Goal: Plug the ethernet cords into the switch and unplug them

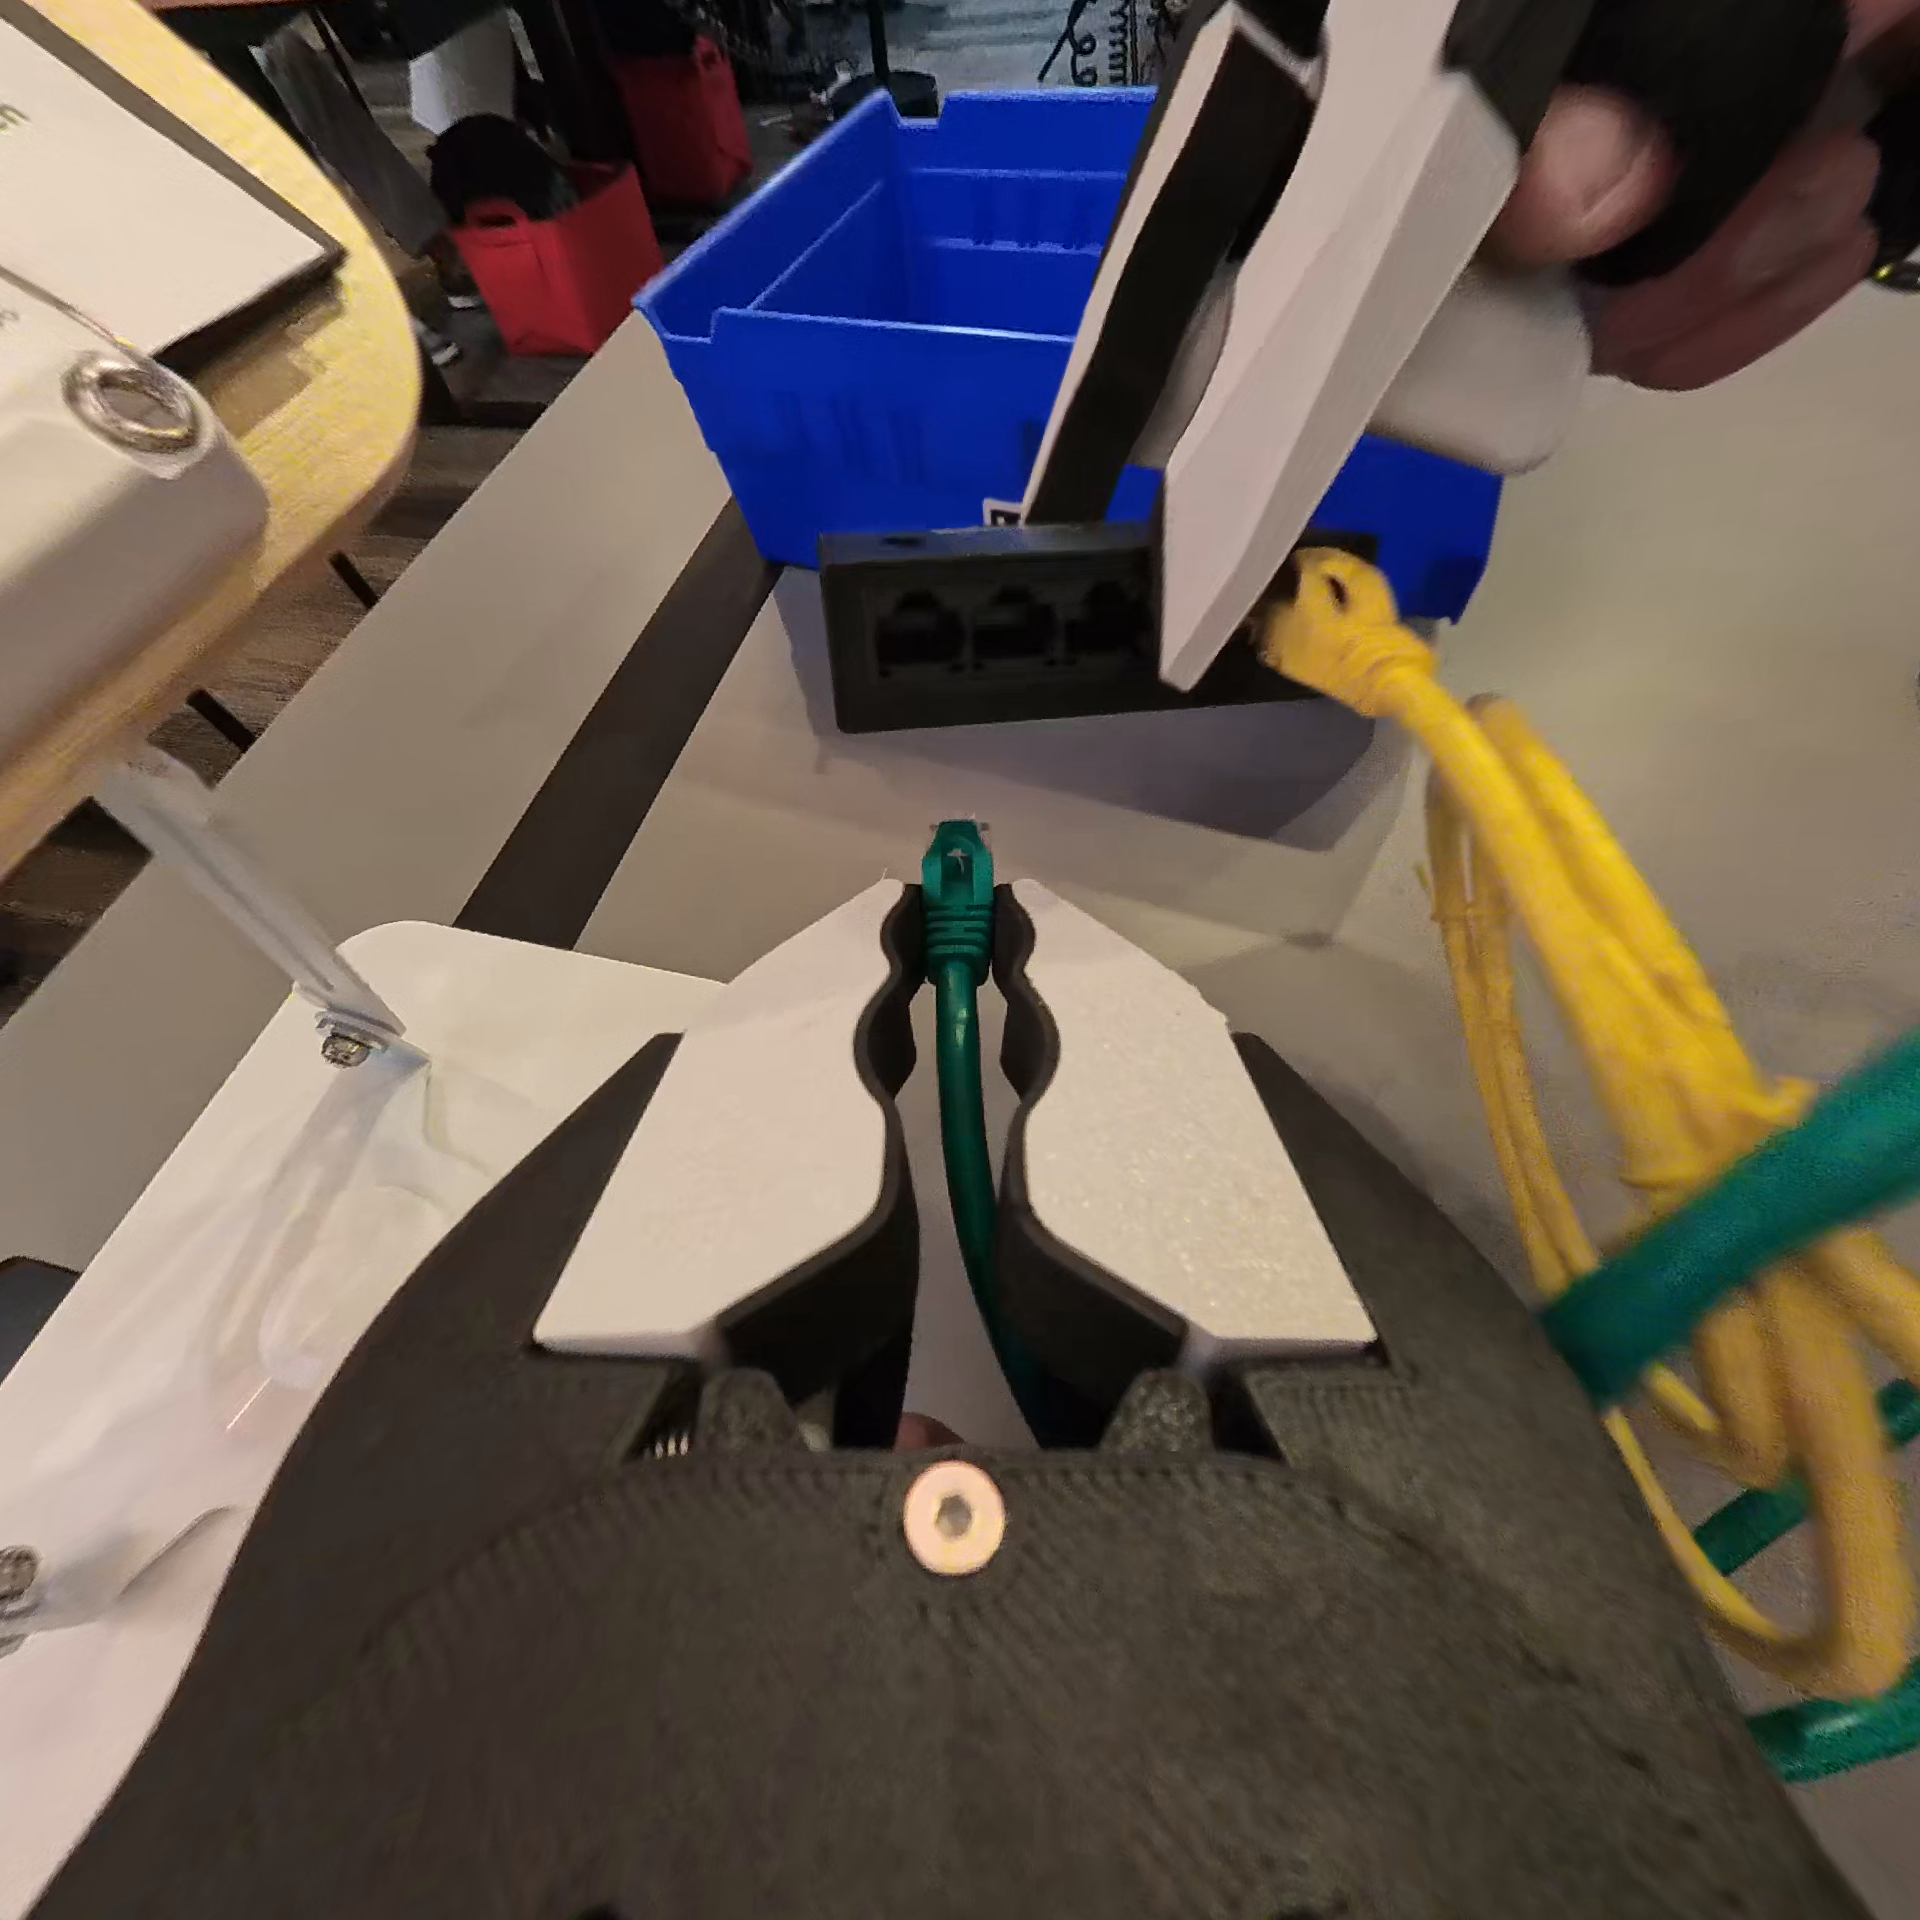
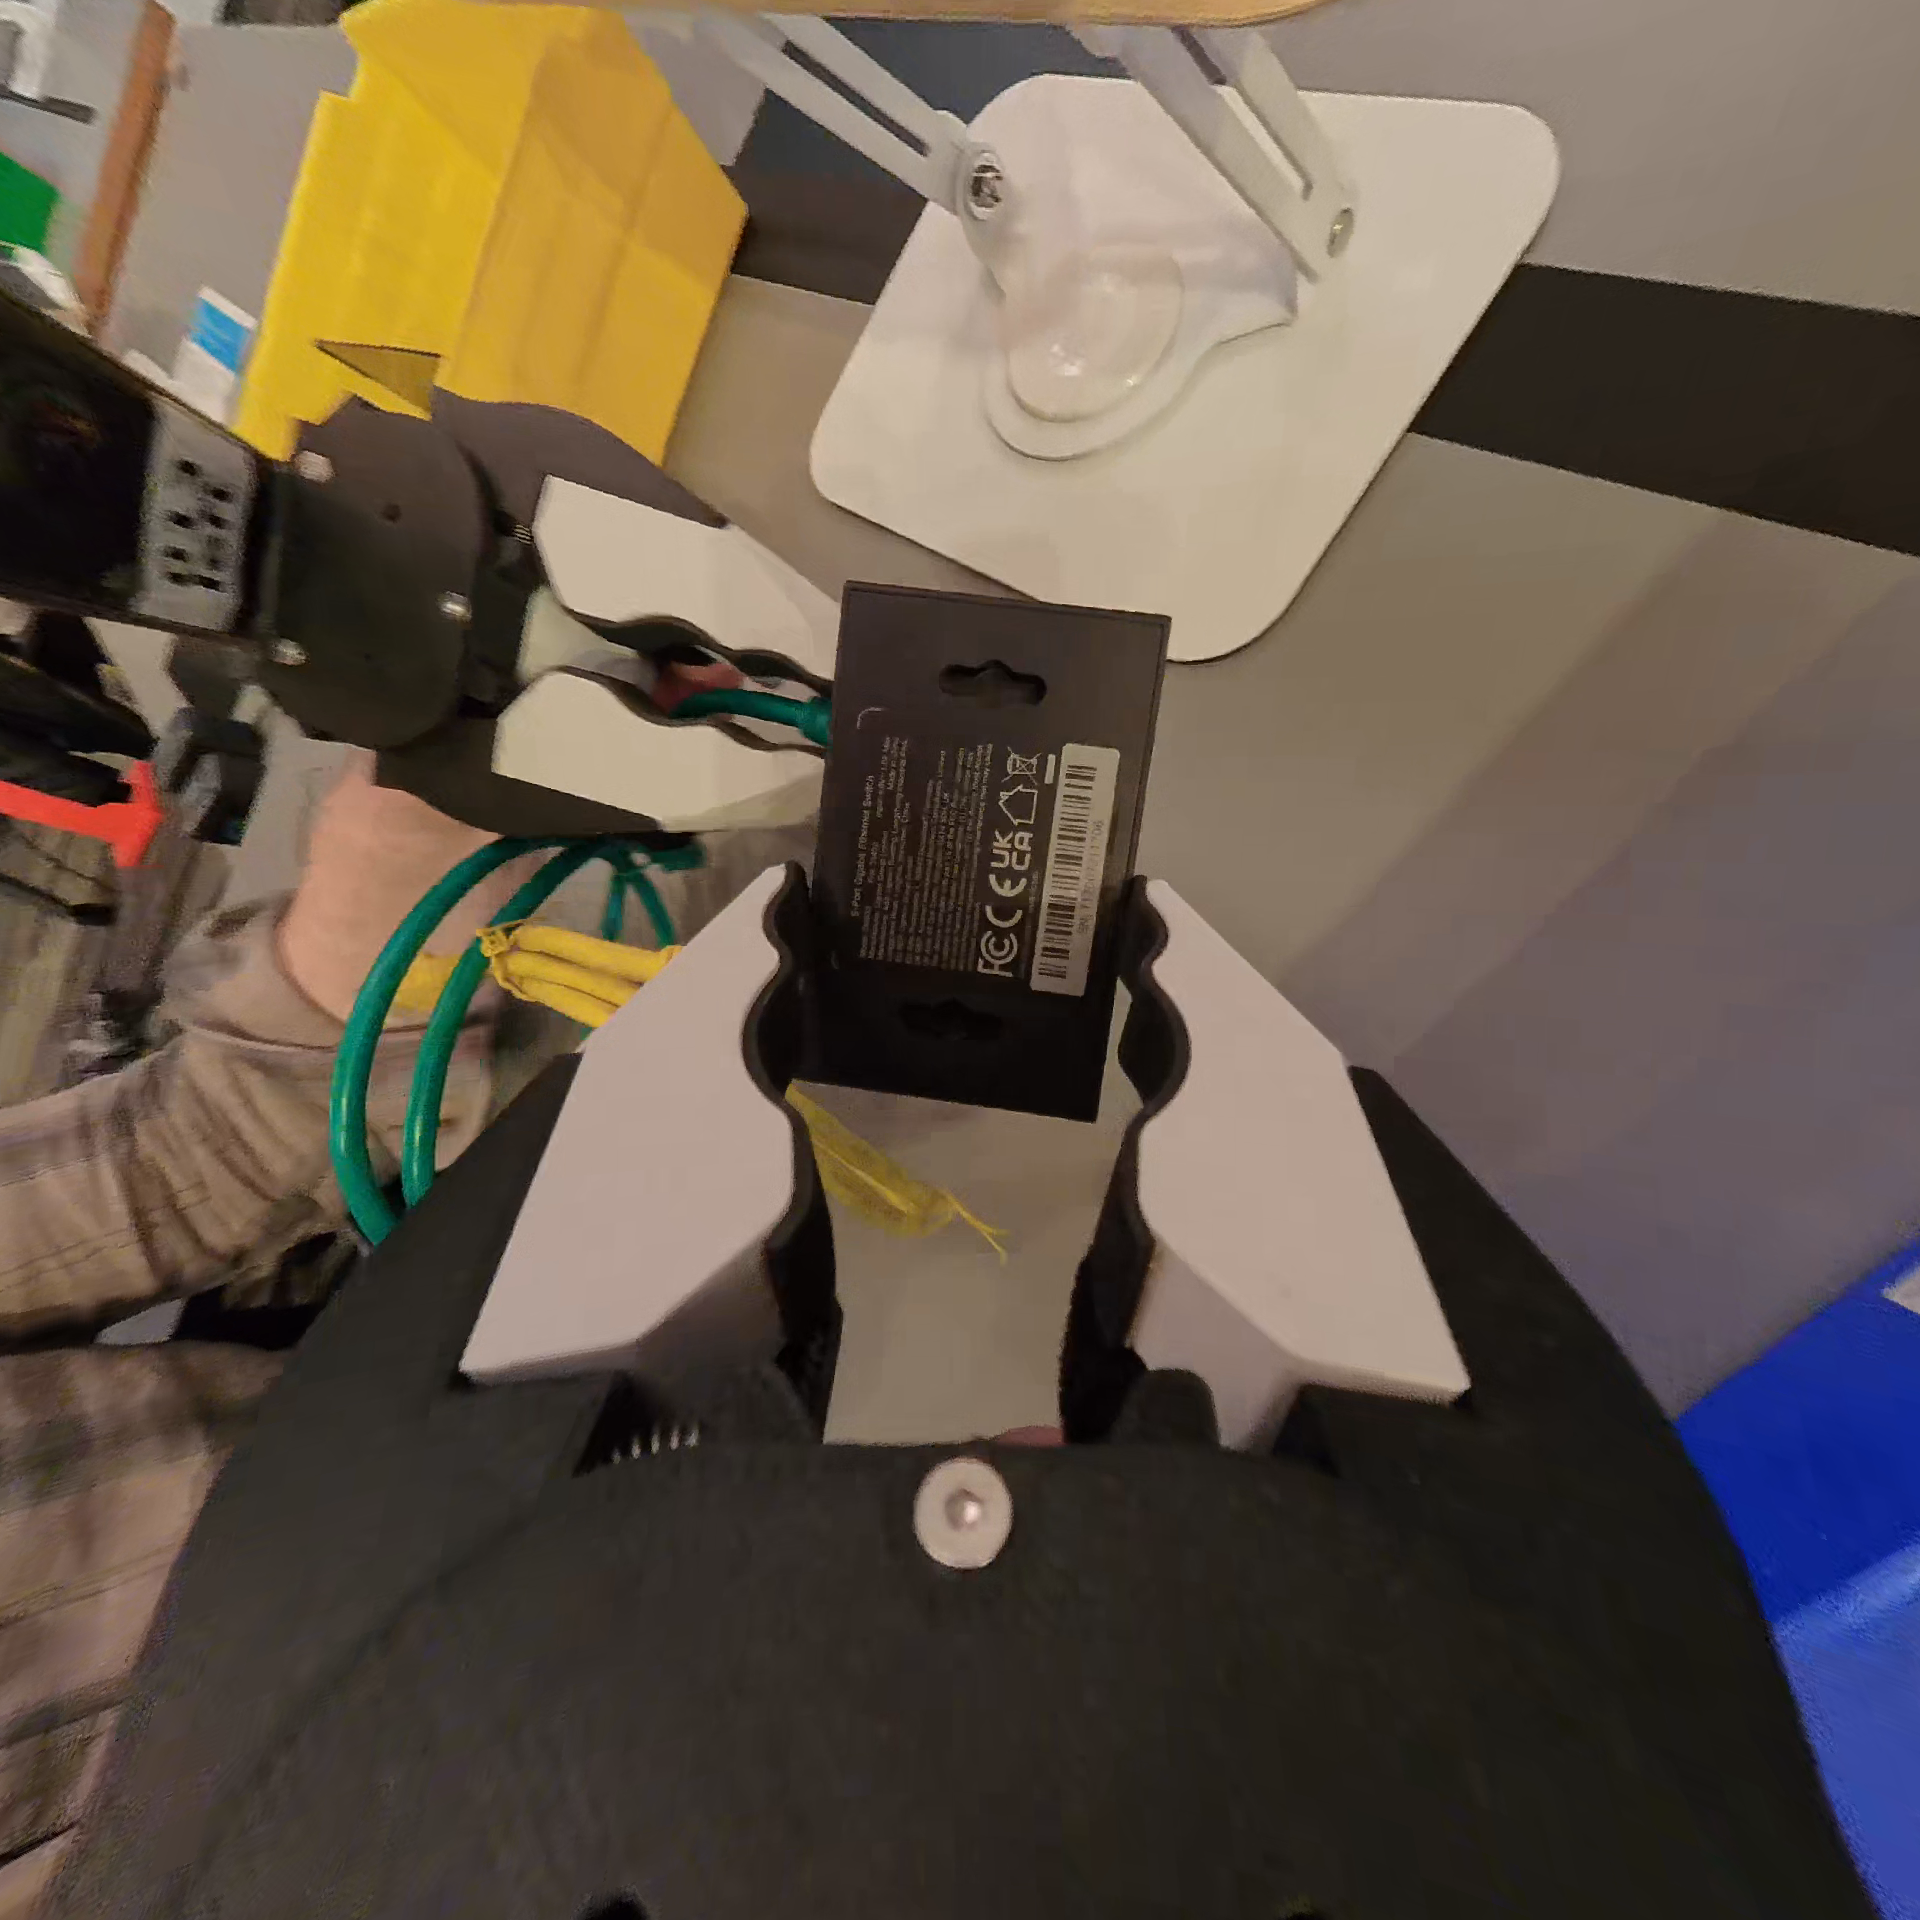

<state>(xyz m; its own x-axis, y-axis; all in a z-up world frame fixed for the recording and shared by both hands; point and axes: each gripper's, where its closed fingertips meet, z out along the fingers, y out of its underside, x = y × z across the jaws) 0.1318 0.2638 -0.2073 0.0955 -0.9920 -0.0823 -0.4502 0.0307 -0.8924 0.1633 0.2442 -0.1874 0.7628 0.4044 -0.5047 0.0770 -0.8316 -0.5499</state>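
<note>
Between the fingers of my left gripper (image 1: 958, 914) sat the green ethernet cord's plug (image 1: 954, 873), clamped and pointing at the black plastic switch's (image 1: 987, 634) open ports just ahead, while my right gripper (image 2: 961, 935) squeezed that switch by its sides, a bundled yellow cord (image 1: 1538, 935) hanging beside it.

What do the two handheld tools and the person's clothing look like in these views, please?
Both tools, left and right, share one build: a textured black printed body with a silver centre screw, and flat white fingers lined with wavy black pads. The person wears a grey-brown patterned sleeve.
</note>
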